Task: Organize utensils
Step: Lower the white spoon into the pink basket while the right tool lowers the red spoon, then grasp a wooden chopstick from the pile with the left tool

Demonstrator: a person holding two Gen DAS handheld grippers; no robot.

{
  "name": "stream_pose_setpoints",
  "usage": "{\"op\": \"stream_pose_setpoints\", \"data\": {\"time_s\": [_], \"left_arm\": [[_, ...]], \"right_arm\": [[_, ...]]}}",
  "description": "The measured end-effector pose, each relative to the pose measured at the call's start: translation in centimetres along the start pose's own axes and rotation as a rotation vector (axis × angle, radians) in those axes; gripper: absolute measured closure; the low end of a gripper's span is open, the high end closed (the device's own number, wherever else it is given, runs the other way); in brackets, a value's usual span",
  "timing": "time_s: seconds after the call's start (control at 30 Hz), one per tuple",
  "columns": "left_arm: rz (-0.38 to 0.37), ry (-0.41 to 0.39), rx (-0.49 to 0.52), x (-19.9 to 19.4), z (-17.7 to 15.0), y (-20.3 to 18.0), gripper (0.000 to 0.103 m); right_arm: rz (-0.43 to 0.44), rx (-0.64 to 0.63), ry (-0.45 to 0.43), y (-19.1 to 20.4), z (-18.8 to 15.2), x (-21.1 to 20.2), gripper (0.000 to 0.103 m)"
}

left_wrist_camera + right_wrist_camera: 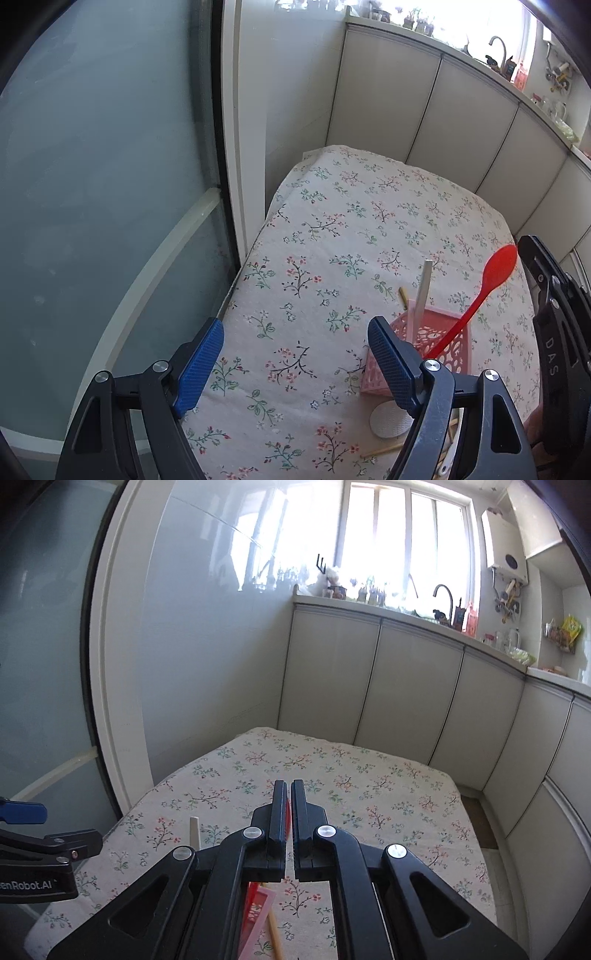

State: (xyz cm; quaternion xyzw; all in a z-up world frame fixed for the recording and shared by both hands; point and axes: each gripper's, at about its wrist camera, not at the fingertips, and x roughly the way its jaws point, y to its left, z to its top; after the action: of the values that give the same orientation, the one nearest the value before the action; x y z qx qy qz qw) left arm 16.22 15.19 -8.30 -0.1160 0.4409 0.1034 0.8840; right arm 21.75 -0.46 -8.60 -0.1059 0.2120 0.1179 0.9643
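Note:
A pink perforated basket [448, 345] stands on the floral tablecloth [332, 221] near the front right. A red spoon [480, 295] leans in it, bowl end up and to the right, beside an upright white stick [423, 291]. My left gripper [295, 325] is open above the cloth, its right blue pad [391, 362] just left of the basket, nothing between the pads. In the right wrist view my right gripper [289, 782] has its jaws almost together with the red spoon [287, 819] between them. The basket's rim [258, 912] shows below.
A white round-headed utensil [388, 421] and wooden chopsticks [384, 448] lie on the cloth in front of the basket. A frosted glass door [92, 184] stands close on the left. Grey cabinets [406, 686] with a cluttered counter run behind and to the right.

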Motion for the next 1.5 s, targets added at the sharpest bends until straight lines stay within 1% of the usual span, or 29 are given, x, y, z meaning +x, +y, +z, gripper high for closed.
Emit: {"op": "stream_pose_setpoints", "data": {"time_s": [0.07, 0.13, 0.2, 0.3, 0.43, 0.47, 0.6, 0.73, 0.8, 0.9, 0.97, 1.0, 1.07, 1.13, 1.17, 1.23, 1.33, 1.4, 1.5], "left_arm": [[-0.017, 0.002, 0.007, -0.3, -0.1, -0.2, 0.021], [-0.033, -0.004, 0.018, -0.8, -0.2, -0.5, 0.021], [-0.051, -0.007, 0.033, -1.4, -0.4, -0.9, 0.021], [-0.082, -0.003, 0.072, -2.3, -0.9, -1.9, 0.021], [-0.142, 0.020, 0.155, -3.2, -2.1, -3.8, 0.021], [-0.156, 0.030, 0.178, -3.3, -2.5, -4.4, 0.021], [-0.204, 0.081, 0.274, -3.4, -4.4, -6.9, 0.021], [-0.259, 0.135, 0.364, -3.2, -6.4, -9.9, 0.021], [-0.289, 0.157, 0.406, -3.2, -7.3, -11.4, 0.021], [-0.342, 0.209, 0.476, -2.6, -8.8, -13.9, 0.022], [-0.366, 0.249, 0.516, -1.7, -9.5, -15.6, 0.022], [-0.371, 0.264, 0.533, -1.3, -9.9, -16.4, 0.024], [-0.370, 0.291, 0.563, -0.4, -10.5, -17.9, 0.032], [-0.394, 0.326, 0.582, 0.7, -10.9, -19.4, 0.047], [-0.407, 0.344, 0.587, 1.4, -11.0, -20.0, 0.051], [-0.428, 0.377, 0.597, 2.6, -11.2, -21.2, 0.063], [-0.426, 0.409, 0.623, 4.3, -11.6, -22.9, 0.072], [-0.425, 0.424, 0.639, 5.2, -11.9, -24.3, 0.076], [-0.418, 0.433, 0.659, 6.2, -12.4, -26.0, 0.081]], "right_arm": [[0.035, 0.045, 0.014, -1.1, 0.4, -1.0, 0.089], [0.069, 0.105, 0.025, -2.7, 0.8, -2.4, 0.073], [0.085, 0.157, 0.043, -4.2, 1.1, -3.7, 0.066], [0.104, 0.215, 0.103, -6.8, 1.3, -5.4, 0.064], [0.105, 0.283, 0.208, -10.3, 0.4, -7.2, 0.055], [0.102, 0.298, 0.235, -11.1, -0.1, -7.5, 0.054], [0.072, 0.349, 0.357, -14.2, -2.5, -8.4, 0.051], [0.040, 0.406, 0.500, -17.0, -5.5, -8.4, 0.048], [0.039, 0.444, 0.565, -18.1, -7.1, -8.1, 0.048], [0.009, 0.475, 0.639, -19.6, -8.8, -7.9, 0.048], [-0.019, 0.480, 0.668, -20.6, -9.7, -7.9, 0.048], [-0.026, 0.487, 0.680, -21.1, -10.0, -7.8, 0.048], [-0.036, 0.510, 0.701, -22.1, -10.7, -7.8, 0.048], [-0.037, 0.534, 0.722, -23.1, -11.3, -7.7, 0.047], [-0.038, 0.546, 0.729, -23.6, -11.7, -7.8, 0.047], [-0.037, 0.567, 0.751, -24.4, -12.4, -7.6, 0.047], [-0.004, 0.628, 0.800, -25.6, -13.9, -7.2, 0.047], [0.017, 0.671, 0.834, -26.2, -15.1, -6.8, 0.047], [0.014, 0.701, 0.865, -26.9, -16.1, -6.4, 0.047]]}}
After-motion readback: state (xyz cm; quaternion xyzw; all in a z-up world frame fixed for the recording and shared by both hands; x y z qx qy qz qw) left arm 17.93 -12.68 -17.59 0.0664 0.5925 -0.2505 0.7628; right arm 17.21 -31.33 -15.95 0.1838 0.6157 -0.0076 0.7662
